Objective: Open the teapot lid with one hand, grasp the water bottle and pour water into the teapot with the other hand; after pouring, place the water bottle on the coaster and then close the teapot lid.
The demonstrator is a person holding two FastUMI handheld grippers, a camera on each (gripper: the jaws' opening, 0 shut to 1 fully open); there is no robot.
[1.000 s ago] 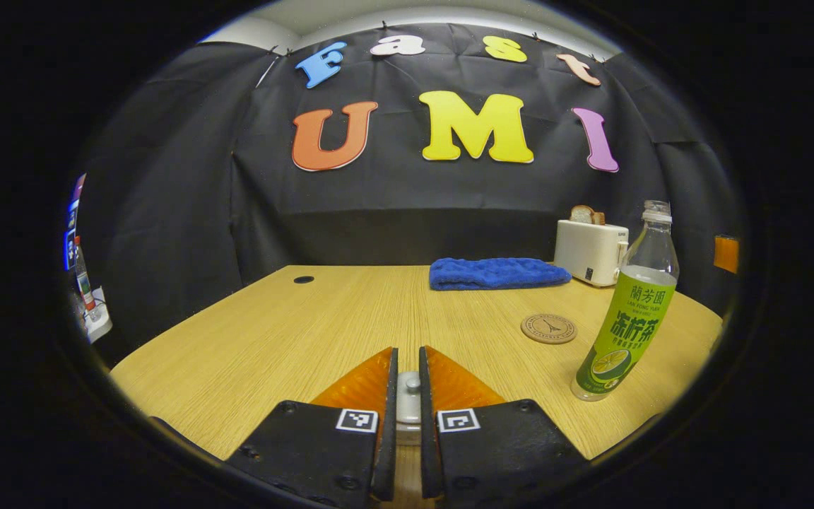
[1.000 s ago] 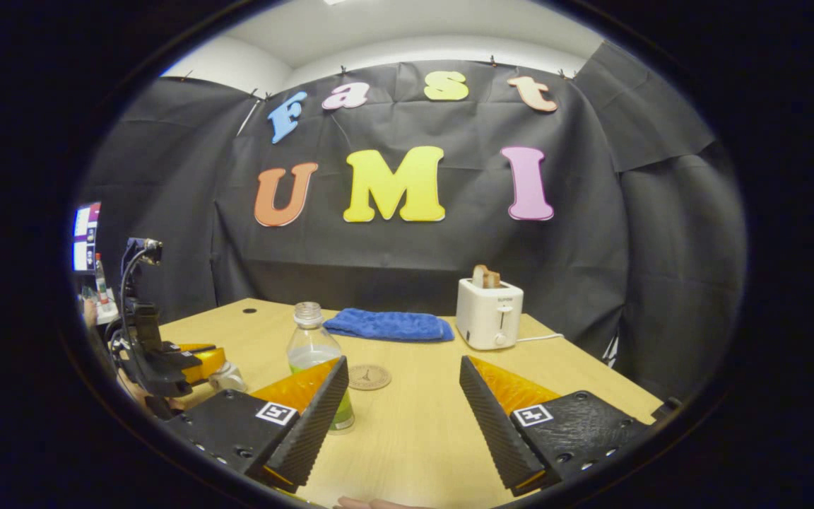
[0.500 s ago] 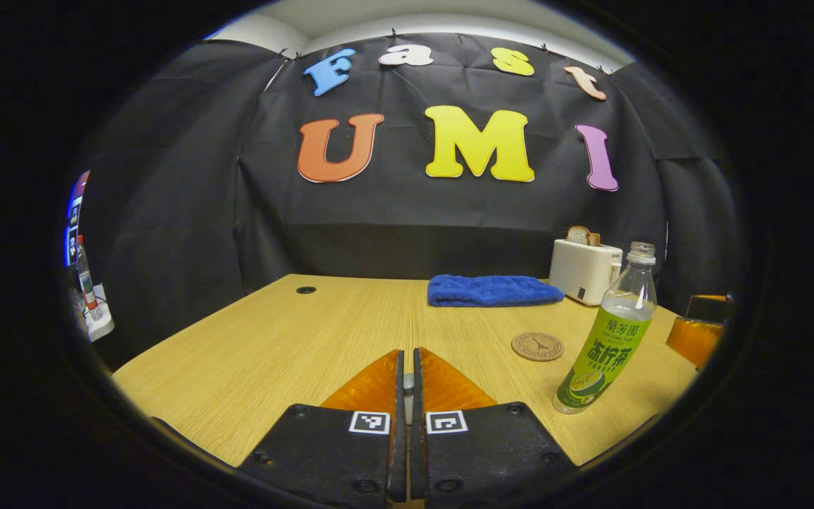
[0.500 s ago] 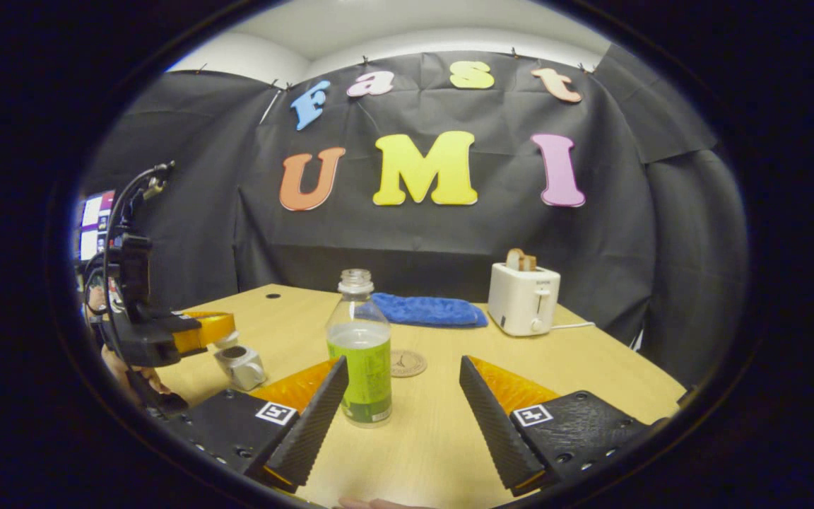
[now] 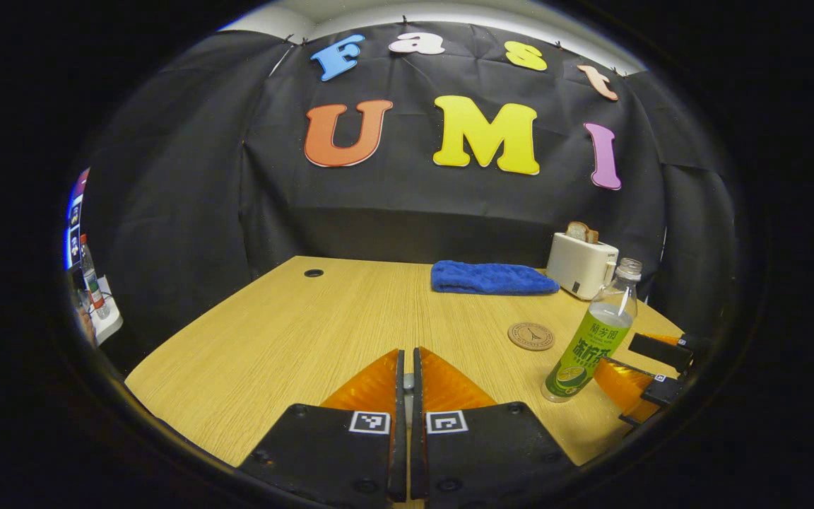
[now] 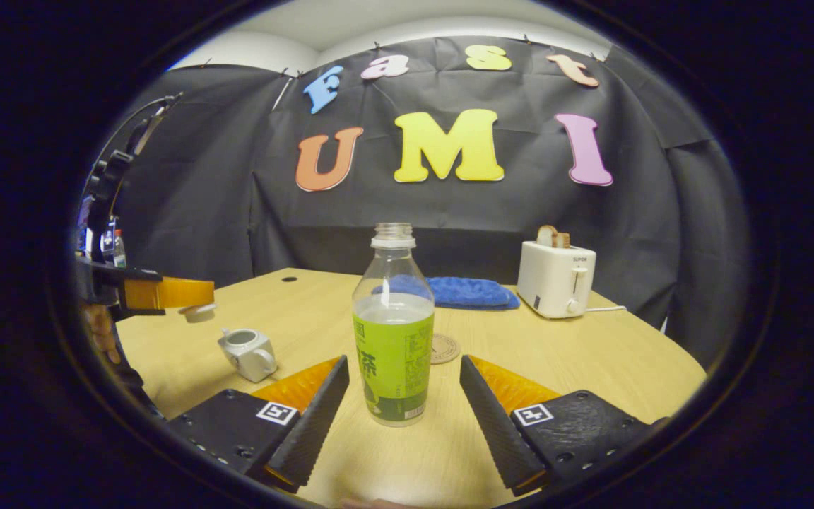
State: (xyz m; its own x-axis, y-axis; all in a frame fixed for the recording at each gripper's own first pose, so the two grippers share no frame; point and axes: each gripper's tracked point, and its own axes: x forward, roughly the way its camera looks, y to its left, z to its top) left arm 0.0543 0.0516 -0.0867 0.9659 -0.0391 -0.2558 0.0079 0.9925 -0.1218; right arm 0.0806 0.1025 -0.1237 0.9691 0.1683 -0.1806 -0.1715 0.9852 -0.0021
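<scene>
Presently, the left tongs (image 5: 408, 385) are seen pressed nearly together, with only a thin slit left between the fingers; a sliver of the teapot lid (image 6: 200, 312) is pinched there in the left gripper view. From the right gripper view the same tongs (image 6: 195, 293) are seen at nine o'clock, raised above the desk (image 6: 591, 360), with the pale round lid held at their tips. The teapot (image 6: 247, 353) is left uncovered on the desk, below the lid and towards four o'clock of it, its opening exposed.

The right tongs (image 6: 403, 385) are held wide apart, and nothing is gripped by them. The water bottle (image 6: 393, 325) is stood upright on the desk between the two fingers, and no contact with either finger can be made out. Its cap is off, and clear liquid is seen up to just above the green label. In the left gripper view the bottle (image 5: 591, 334) is found at three o'clock, with the right tongs (image 5: 644, 367) flanking it.

The coaster (image 6: 444, 348) is laid flat just behind the bottle, unoccupied. Farther back, at twelve o'clock, a blue towel (image 6: 470, 291) is laid, and a white toaster (image 6: 556, 279) with bread in its slot is placed at two o'clock.
</scene>
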